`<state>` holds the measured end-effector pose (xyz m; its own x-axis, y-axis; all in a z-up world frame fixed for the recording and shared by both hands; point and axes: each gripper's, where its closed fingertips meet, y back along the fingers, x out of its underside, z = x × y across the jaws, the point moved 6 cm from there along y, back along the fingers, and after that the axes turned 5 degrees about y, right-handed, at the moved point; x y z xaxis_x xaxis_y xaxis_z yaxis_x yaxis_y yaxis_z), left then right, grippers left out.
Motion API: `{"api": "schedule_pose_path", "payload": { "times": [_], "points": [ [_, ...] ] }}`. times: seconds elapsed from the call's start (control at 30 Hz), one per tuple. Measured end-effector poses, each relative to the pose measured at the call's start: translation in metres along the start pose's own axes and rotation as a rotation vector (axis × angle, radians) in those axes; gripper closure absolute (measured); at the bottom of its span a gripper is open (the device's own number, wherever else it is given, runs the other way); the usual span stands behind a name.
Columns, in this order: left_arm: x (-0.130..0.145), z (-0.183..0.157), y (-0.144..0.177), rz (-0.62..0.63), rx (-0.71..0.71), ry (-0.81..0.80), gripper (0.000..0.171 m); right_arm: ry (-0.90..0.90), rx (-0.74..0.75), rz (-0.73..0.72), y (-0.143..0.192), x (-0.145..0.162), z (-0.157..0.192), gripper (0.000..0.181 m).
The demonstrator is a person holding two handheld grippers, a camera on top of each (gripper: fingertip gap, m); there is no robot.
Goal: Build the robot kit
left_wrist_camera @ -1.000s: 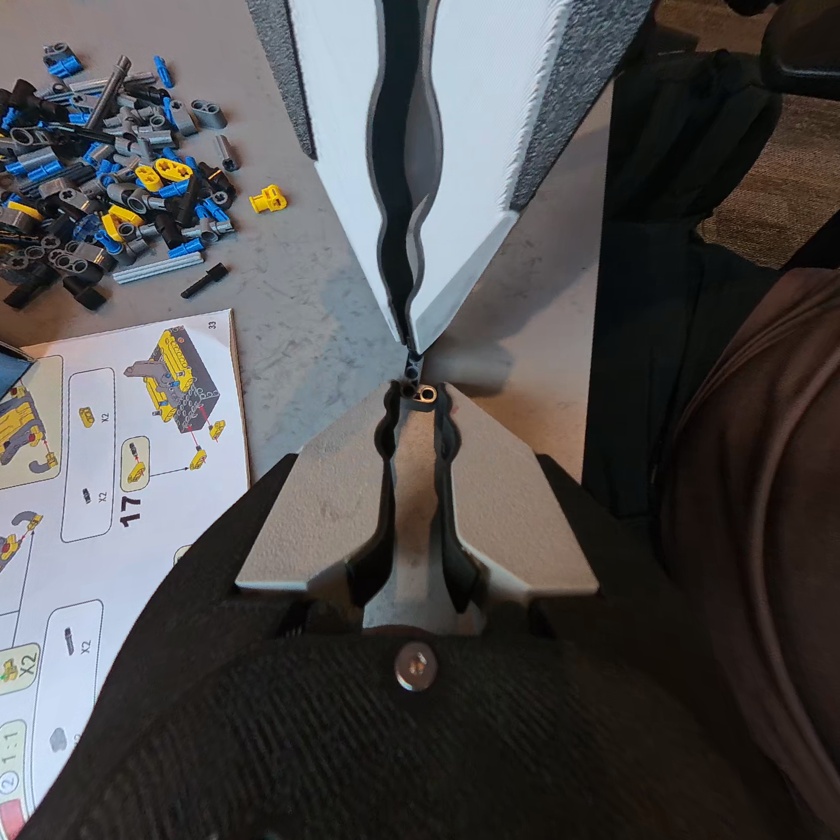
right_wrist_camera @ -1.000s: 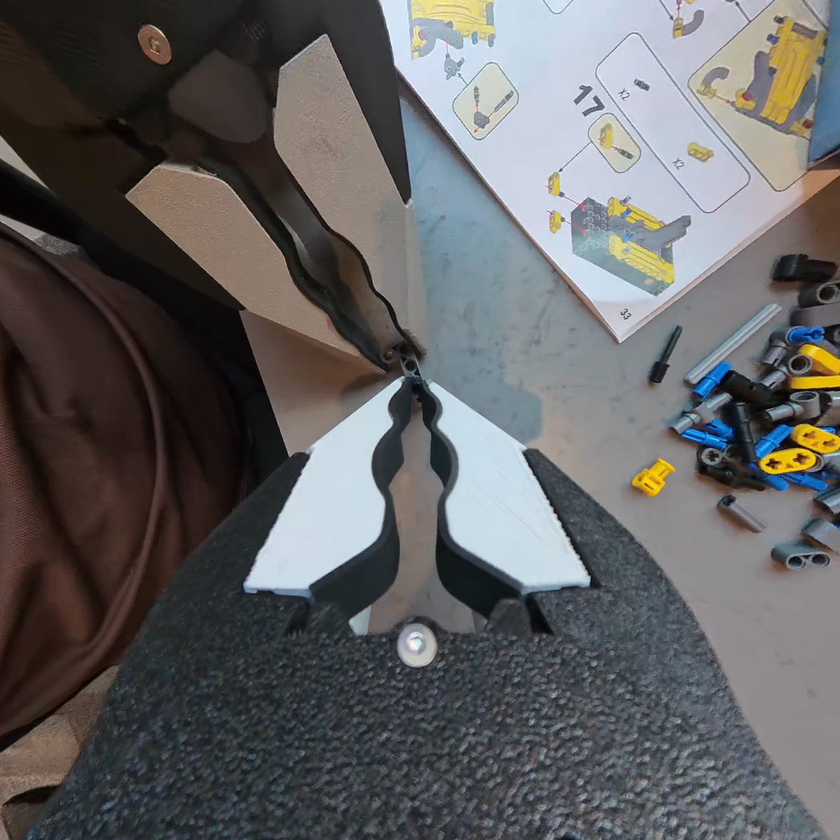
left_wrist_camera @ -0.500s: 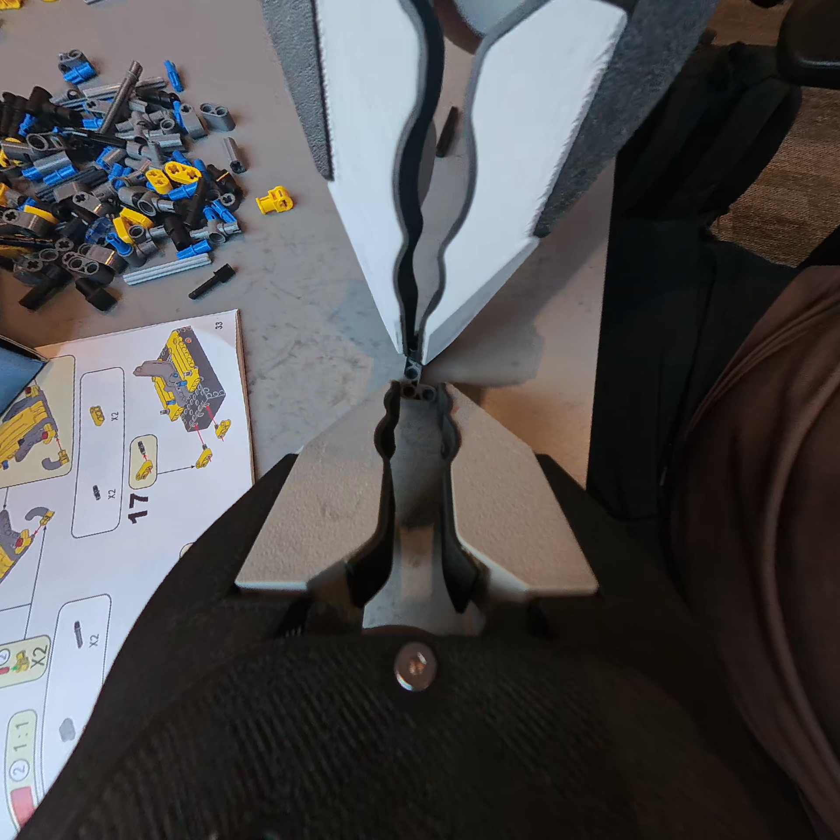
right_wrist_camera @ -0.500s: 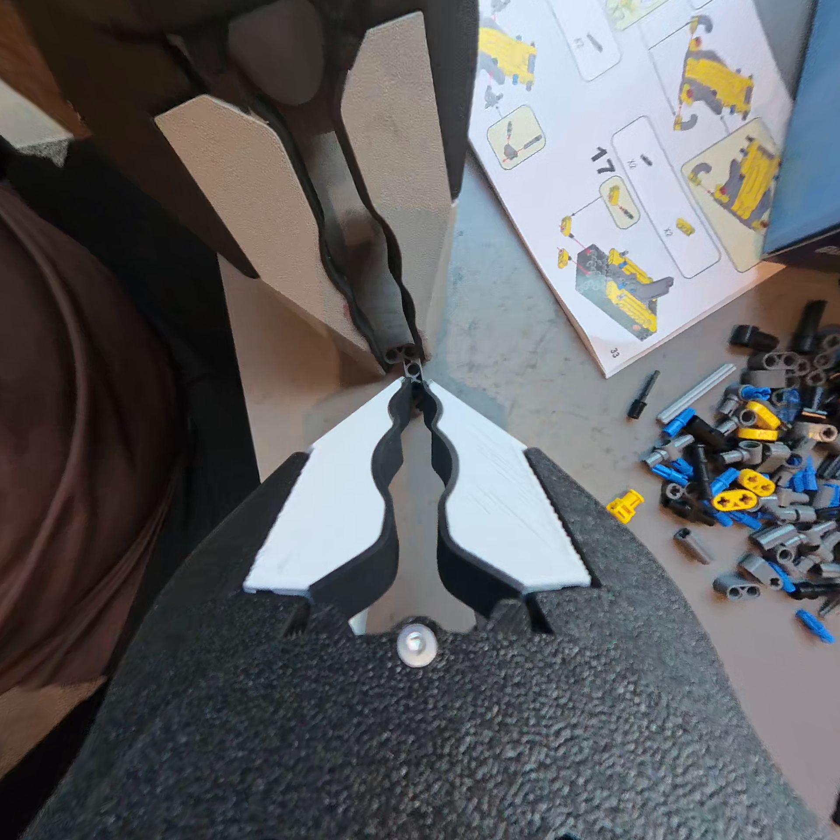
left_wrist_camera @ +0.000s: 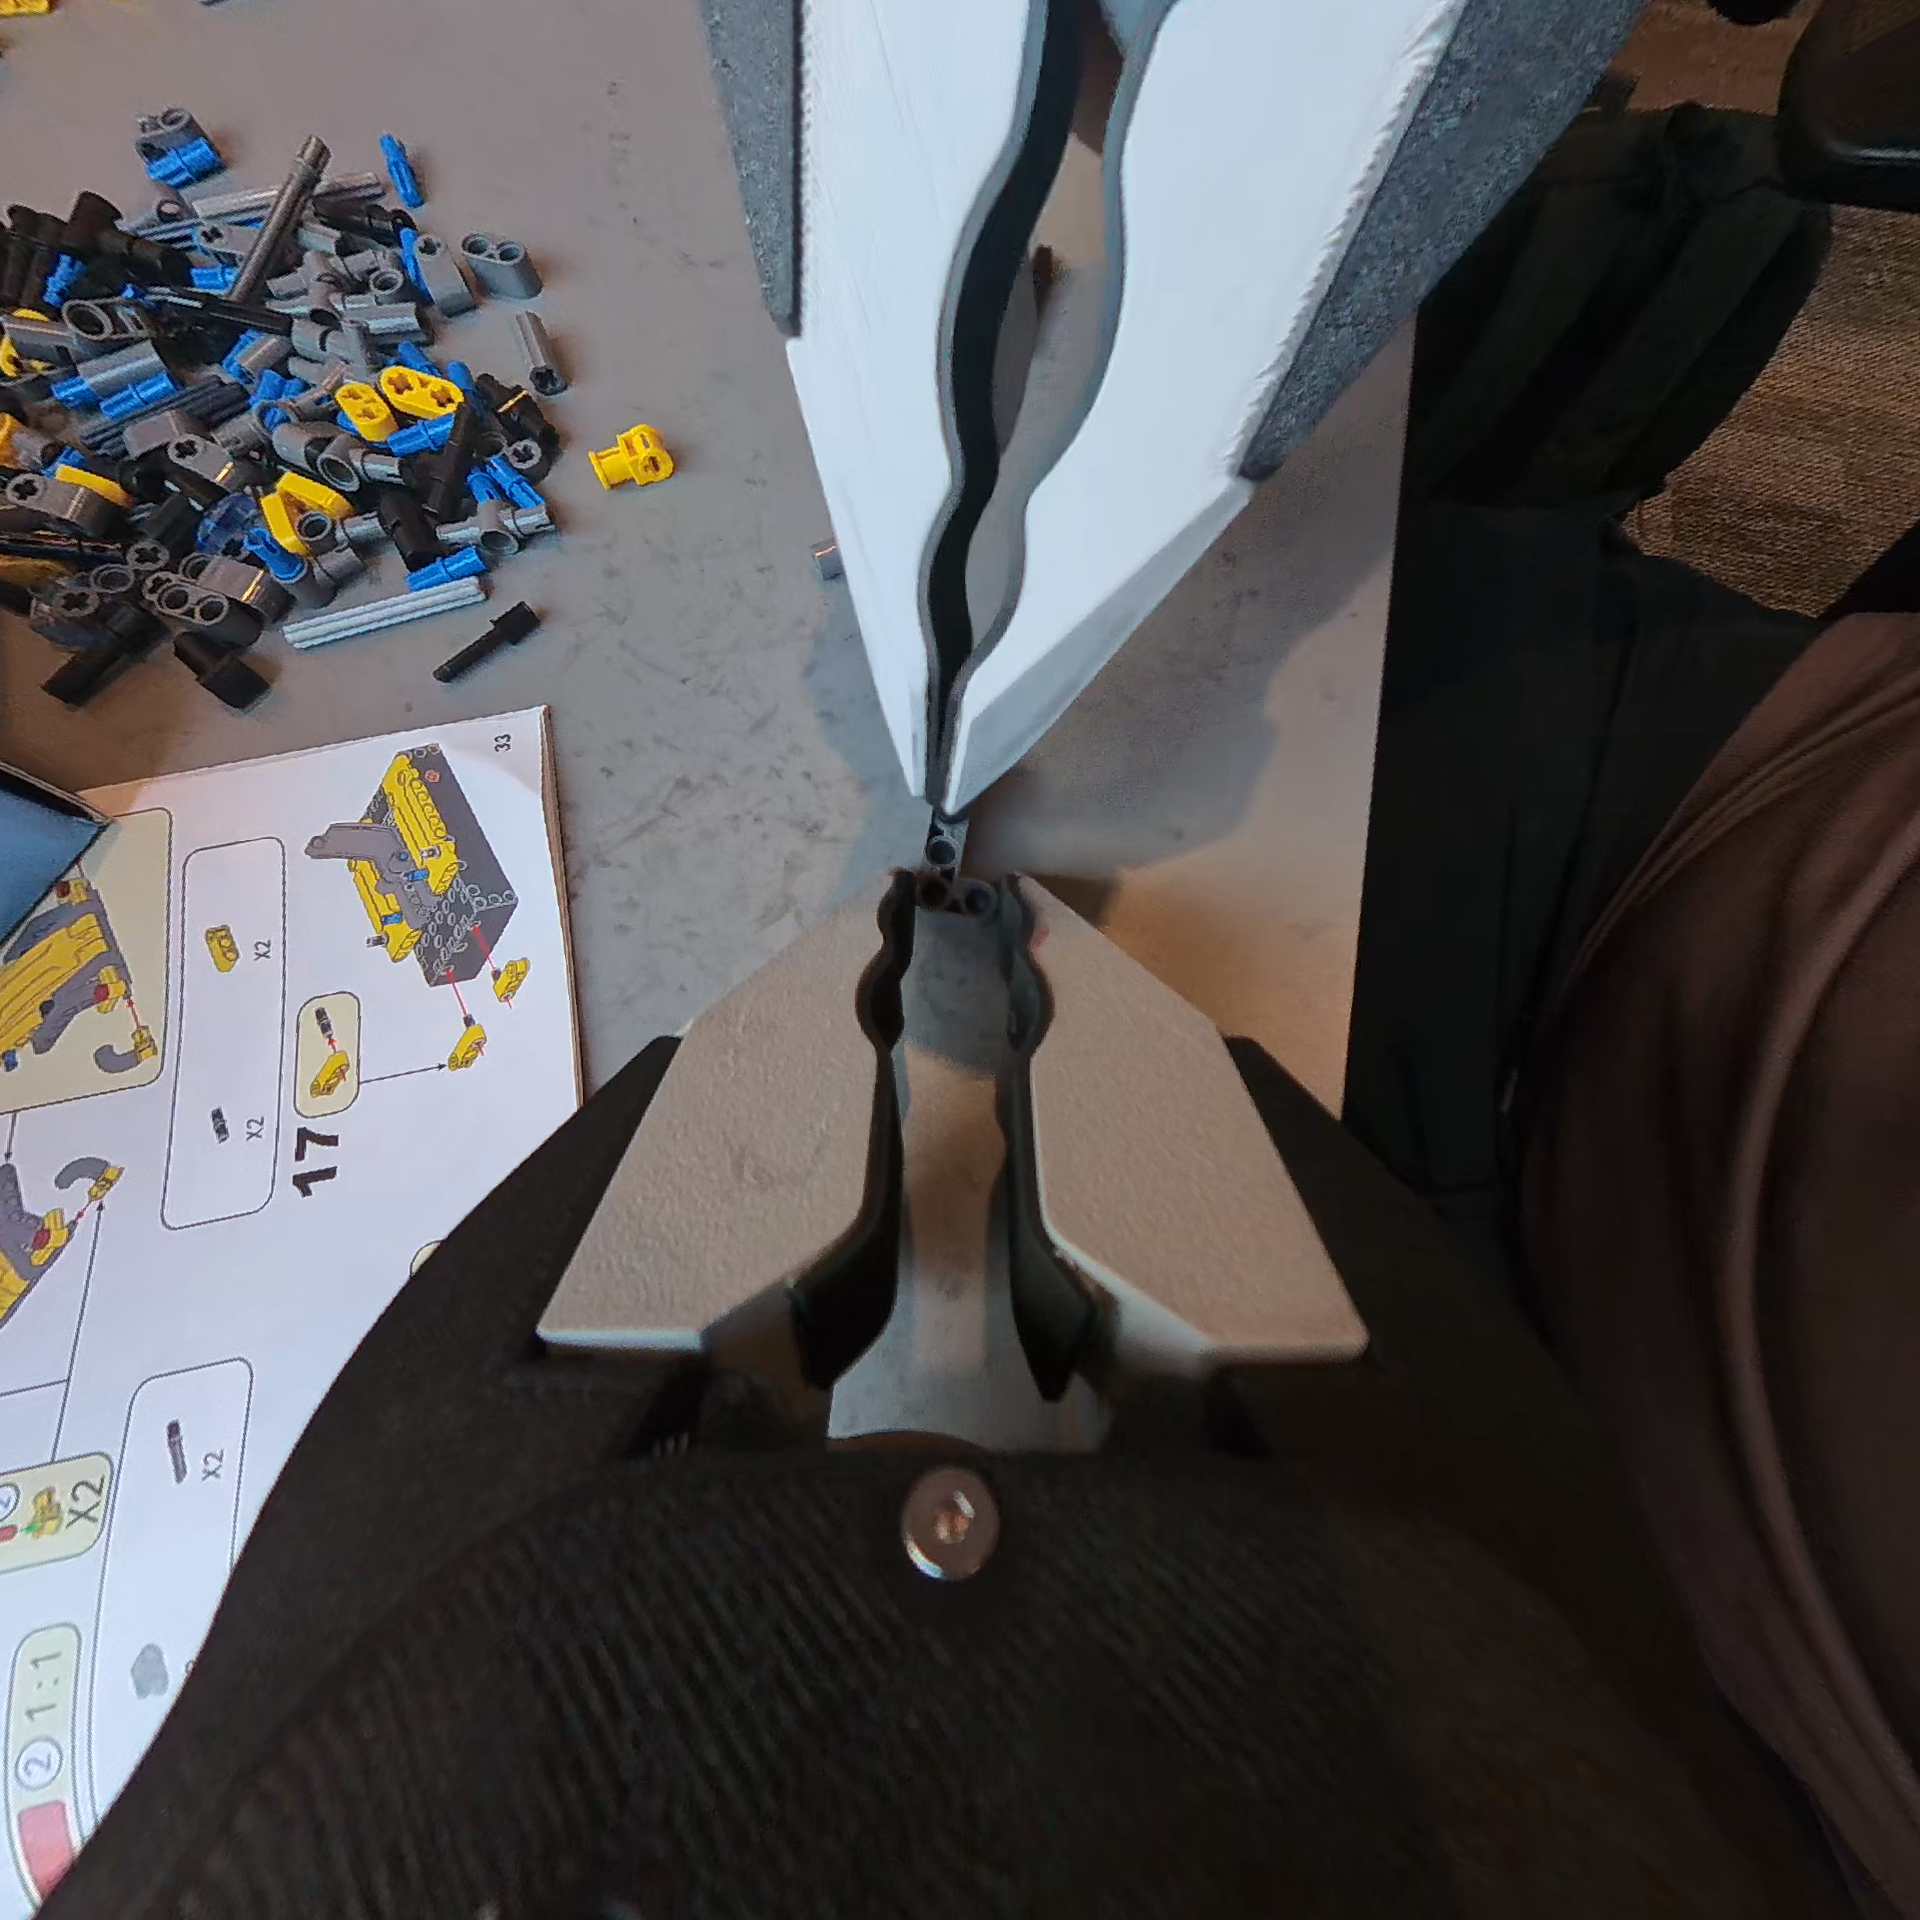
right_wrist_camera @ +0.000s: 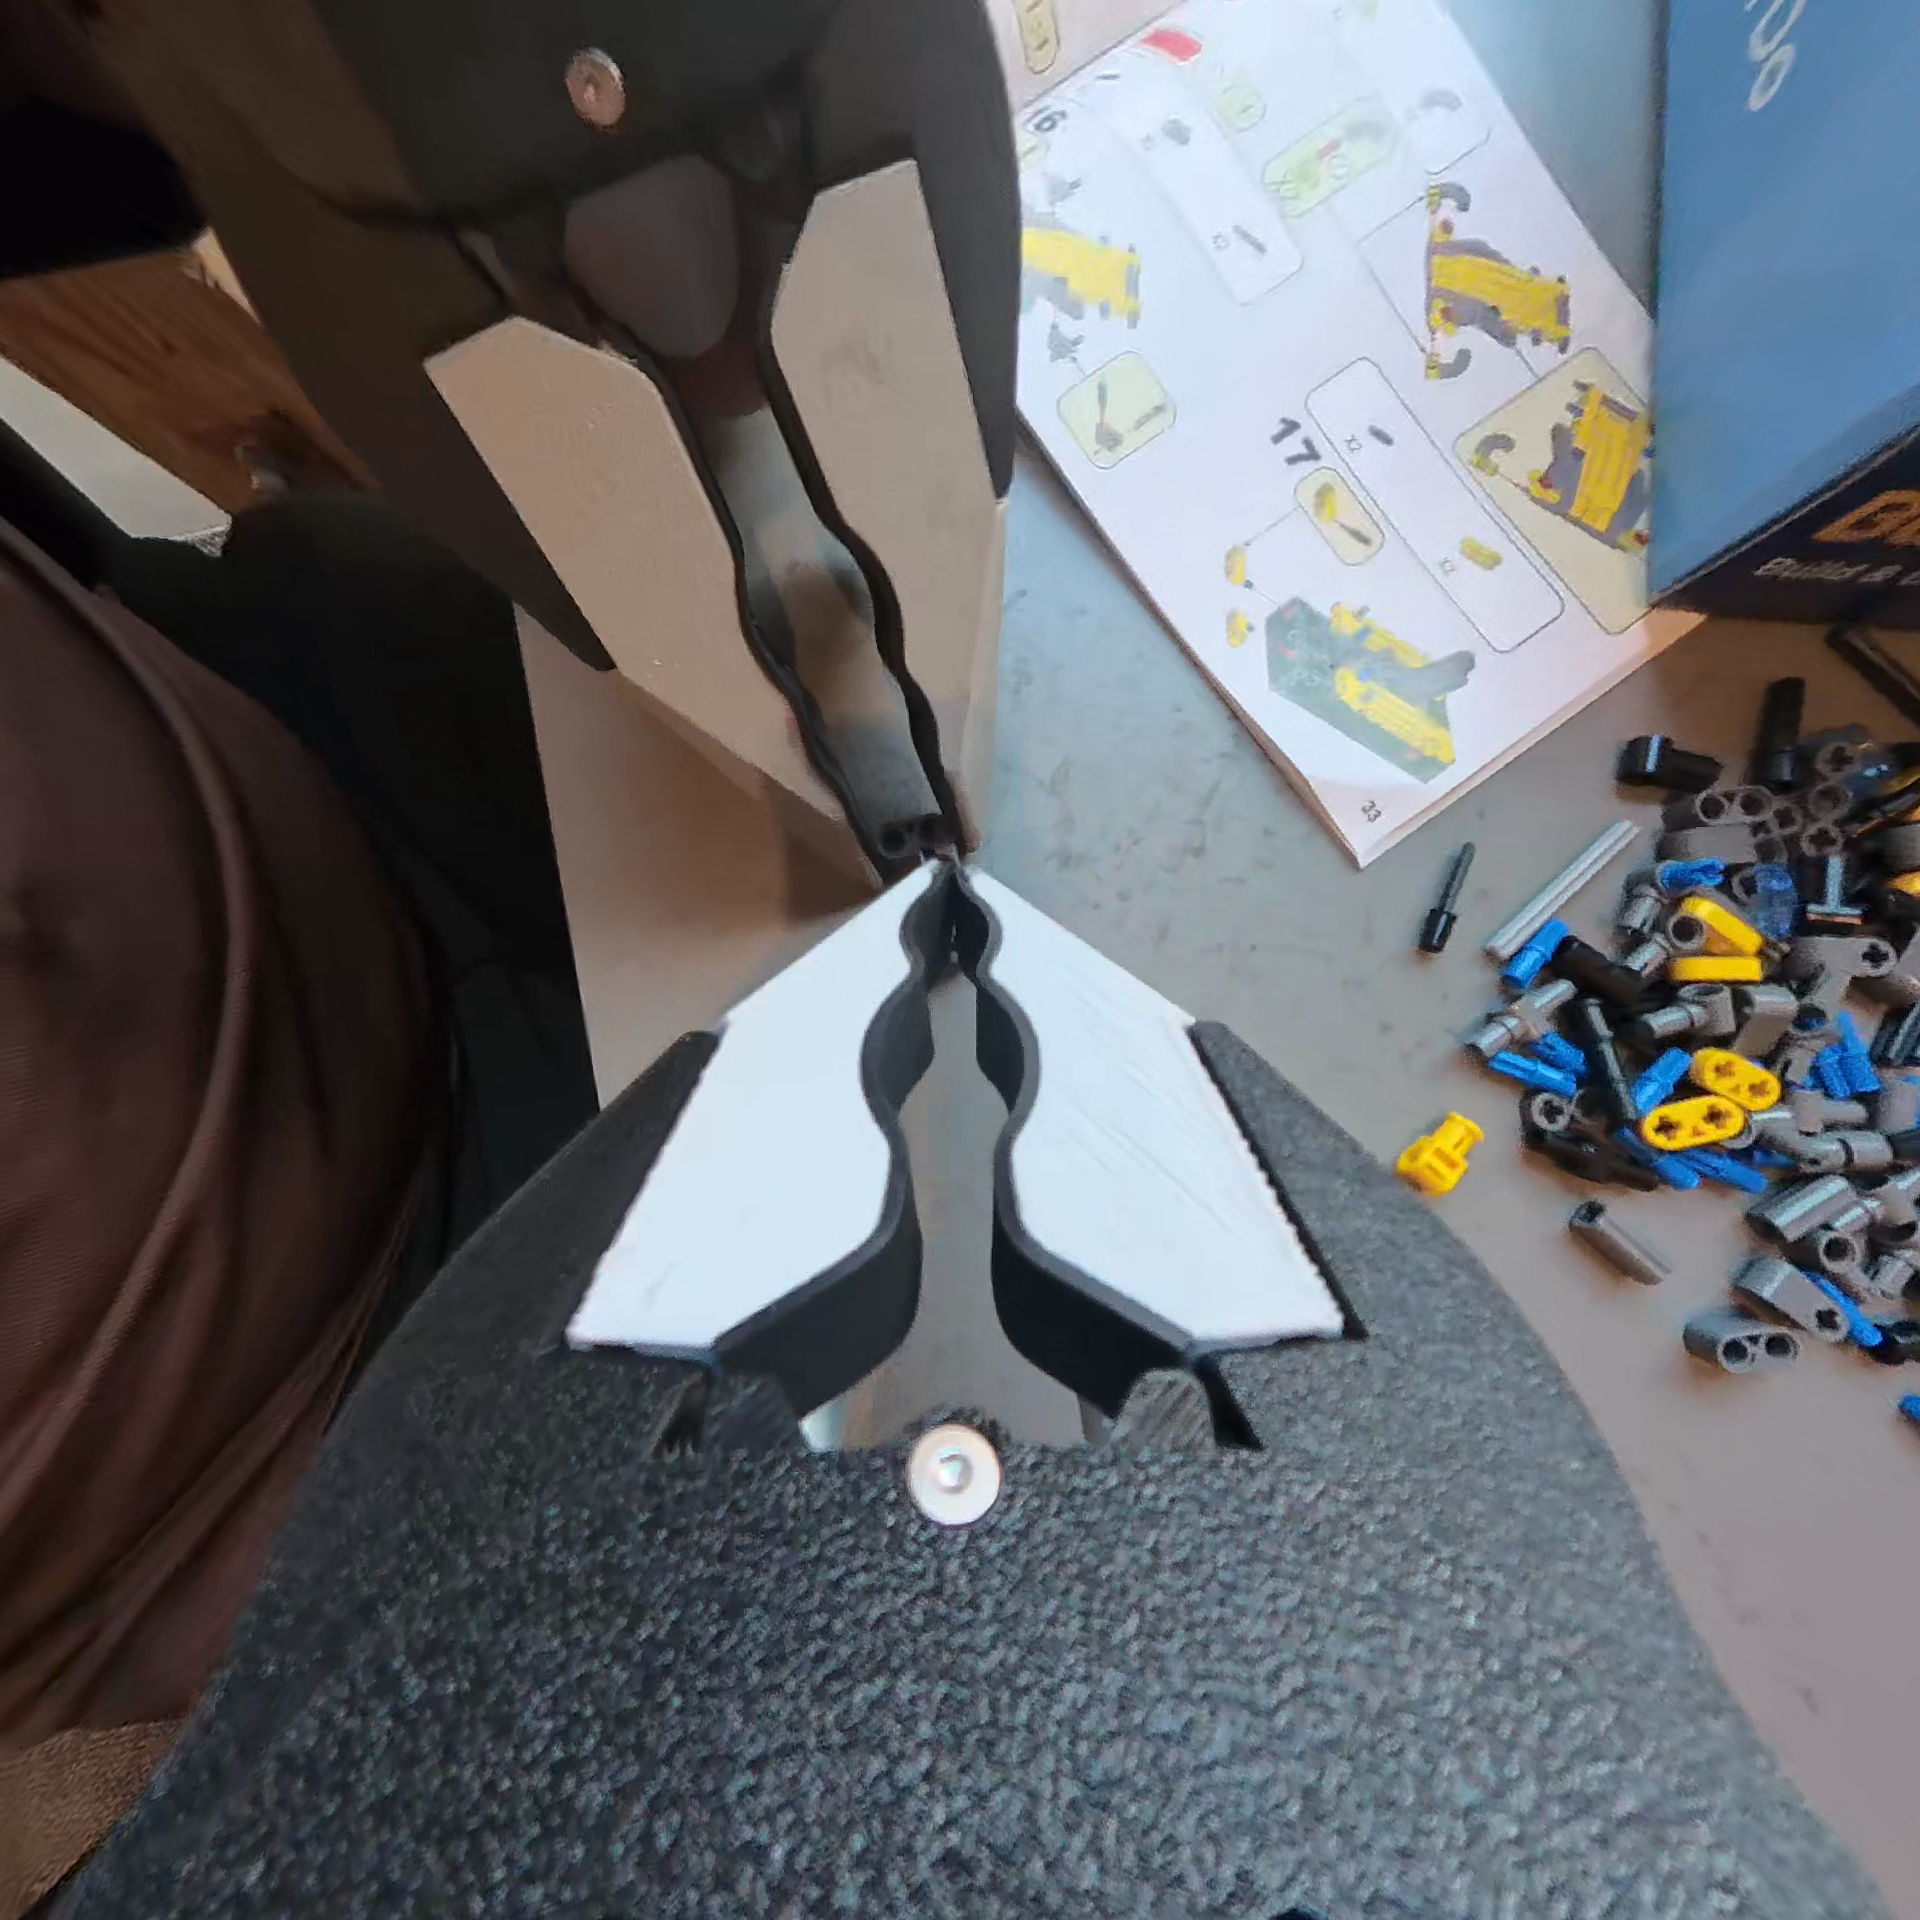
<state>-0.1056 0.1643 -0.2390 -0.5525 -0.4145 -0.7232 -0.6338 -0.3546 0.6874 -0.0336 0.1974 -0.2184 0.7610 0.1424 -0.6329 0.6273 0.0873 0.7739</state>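
Observation:
My left gripper (left_wrist_camera: 958, 891), with grey fingers, is shut on a small dark grey two-hole connector (left_wrist_camera: 961, 898) held at its tips. My right gripper (right_wrist_camera: 951, 871), with white fingers, is shut on a small grey piece (left_wrist_camera: 943, 844) that sticks out of its tips and touches the connector. The two grippers meet tip to tip above the grey table (left_wrist_camera: 707, 665), near its edge. In the right wrist view the connector (right_wrist_camera: 902, 834) shows end-on between the left gripper's tips (right_wrist_camera: 920, 826). In the left wrist view the right gripper (left_wrist_camera: 940, 802) comes down from above.
A pile of grey, blue, black and yellow parts (left_wrist_camera: 260, 416) (right_wrist_camera: 1745, 1039) lies on the table. A loose yellow piece (left_wrist_camera: 629, 457) and a black pin (left_wrist_camera: 486, 641) lie nearby. An open instruction booklet (left_wrist_camera: 260, 1039) and a blue box (right_wrist_camera: 1787, 312) sit beside it. A person's brown clothing (left_wrist_camera: 1766, 1143) lies past the table edge. Both grippers' tips are close together, under 4 cm apart. From either gripper's tips it is about 10 cm to the black pin (left_wrist_camera: 486, 641). It is also in sight in the right wrist view (right_wrist_camera: 1449, 906).
Both grippers stay shut and tip to tip. The right gripper has swung and tilted, so the left gripper now stands more upright in its view and the blue box has come into sight.

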Motion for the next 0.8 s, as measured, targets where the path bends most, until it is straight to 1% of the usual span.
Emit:
{"api": "schedule_pose_path", "payload": {
  "times": [0.1, 0.17, 0.27, 0.33, 0.37, 0.43, 0.47, 0.53, 0.67, 0.73, 0.8],
  "points": [
    [0.000, 0.001, 0.000, 0.000, -0.004, 0.004, 0.159, 0.017, 0.005, -0.002, -0.002, 0.000, 0.001, 0.181],
    [0.000, 0.001, 0.000, 0.000, -0.005, 0.003, 0.159, 0.016, 0.018, -0.028, -0.004, 0.002, 0.002, 0.181],
    [0.000, 0.000, 0.000, -0.001, -0.010, 0.000, 0.159, -0.054, 0.029, -0.071, -0.004, 0.005, 0.001, 0.181],
    [0.000, 0.000, 0.000, -0.002, -0.024, 0.013, 0.159, -0.132, 0.033, -0.130, -0.001, 0.006, -0.001, 0.181],
    [0.000, 0.000, 0.000, -0.003, -0.033, 0.021, 0.159, -0.177, 0.036, -0.208, 0.005, 0.004, -0.001, 0.181],
    [0.001, -0.002, 0.000, -0.004, -0.057, 0.042, 0.159, -0.262, 0.068, -0.359, 0.026, 0.002, -0.003, 0.181],
    [0.001, -0.003, 0.001, -0.006, -0.068, 0.056, 0.159, -0.287, 0.112, -0.388, 0.037, 0.006, -0.005, 0.181],
    [0.001, -0.004, 0.001, -0.008, -0.099, 0.087, 0.159, -0.313, 0.225, -0.377, 0.058, 0.021, -0.007, 0.171],
    [-0.001, -0.009, -0.001, -0.013, -0.176, 0.155, 0.159, -0.370, 0.437, -0.376, 0.111, 0.059, -0.011, 0.170],
    [-0.001, -0.010, -0.002, -0.016, -0.202, 0.197, 0.159, -0.403, 0.495, -0.385, 0.132, 0.079, -0.008, 0.170],
    [-0.001, -0.012, -0.002, -0.019, -0.237, 0.216, 0.158, -0.417, 0.530, -0.391, 0.141, 0.095, -0.001, 0.170]
  ]
}}
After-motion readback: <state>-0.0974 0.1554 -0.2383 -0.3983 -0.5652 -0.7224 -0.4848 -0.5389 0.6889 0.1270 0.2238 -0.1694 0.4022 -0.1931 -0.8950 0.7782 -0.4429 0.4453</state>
